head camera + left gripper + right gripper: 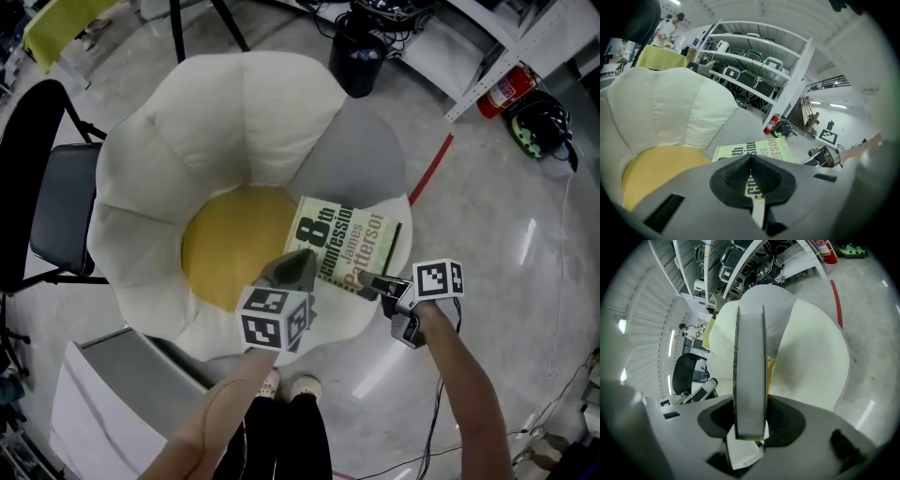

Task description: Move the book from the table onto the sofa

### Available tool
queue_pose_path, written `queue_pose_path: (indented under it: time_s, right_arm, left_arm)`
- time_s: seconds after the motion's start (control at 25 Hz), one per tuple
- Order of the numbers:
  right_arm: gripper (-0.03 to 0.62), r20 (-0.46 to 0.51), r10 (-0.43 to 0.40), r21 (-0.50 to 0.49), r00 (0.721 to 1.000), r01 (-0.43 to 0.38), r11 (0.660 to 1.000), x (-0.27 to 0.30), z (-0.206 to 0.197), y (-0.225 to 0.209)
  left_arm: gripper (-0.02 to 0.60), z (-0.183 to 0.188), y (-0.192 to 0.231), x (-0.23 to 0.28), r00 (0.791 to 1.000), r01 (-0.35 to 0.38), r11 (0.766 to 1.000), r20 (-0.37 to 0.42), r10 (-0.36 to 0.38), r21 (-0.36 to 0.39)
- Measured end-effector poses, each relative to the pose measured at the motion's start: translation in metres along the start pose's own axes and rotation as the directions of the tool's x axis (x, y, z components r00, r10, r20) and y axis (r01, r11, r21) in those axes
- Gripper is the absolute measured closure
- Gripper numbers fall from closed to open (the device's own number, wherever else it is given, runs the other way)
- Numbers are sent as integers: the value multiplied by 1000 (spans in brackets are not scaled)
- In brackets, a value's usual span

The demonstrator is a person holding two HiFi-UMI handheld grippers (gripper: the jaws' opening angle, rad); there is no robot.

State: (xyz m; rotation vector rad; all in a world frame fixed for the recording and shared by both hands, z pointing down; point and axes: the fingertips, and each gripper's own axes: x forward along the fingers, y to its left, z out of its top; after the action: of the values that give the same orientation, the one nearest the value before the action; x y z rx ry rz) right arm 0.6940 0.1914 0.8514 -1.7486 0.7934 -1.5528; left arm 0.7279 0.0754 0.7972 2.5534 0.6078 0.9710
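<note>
The book [342, 244], with a green and white cover, lies tilted over the right side of the flower-shaped sofa [187, 131], which has white petals and a yellow middle. My left gripper [302, 267] is shut on the book's near left edge, and the cover [759, 150] shows just past its black pads [736, 176]. My right gripper [375, 284] is shut on the near right corner. In the right gripper view the book's page block [750, 366] stands on edge between the jaws, with the sofa [811, 357] behind it. Whether the book rests on the cushion is unclear.
A black chair [56, 206] stands left of the sofa. A white and grey table edge [112, 394] is at the near left. At the far side are a black bin [361, 52], a fire extinguisher [502, 92] and metal shelves [754, 61]. A red line [431, 169] marks the floor.
</note>
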Motion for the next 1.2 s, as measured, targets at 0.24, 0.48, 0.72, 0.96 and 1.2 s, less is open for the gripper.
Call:
queue_pose_path:
  time_s: [0.24, 0.48, 0.72, 0.96, 1.2]
  right_arm:
    - [424, -1, -26, 90, 1000, 26, 996, 13, 13, -33]
    - [418, 73, -84, 164, 994, 71, 984, 11, 22, -53]
    - [389, 114, -211, 222, 971, 182, 958, 6, 18, -73]
    - [368, 142, -304, 245, 942, 264, 933, -15, 10, -88]
    - [368, 165, -304, 256, 938, 257, 932, -30, -2, -77]
  left_arm:
    - [571, -10, 5, 10, 1000, 14, 1000, -11, -14, 19]
    - [571, -25, 9, 6, 999, 16, 1000, -34, -16, 6]
    - [571, -26, 6, -1, 1000, 17, 999, -25, -18, -35]
    - [571, -30, 2, -14, 999, 25, 999, -39, -27, -36]
    - [571, -28, 1, -30, 999, 17, 1000, -50, -18, -22]
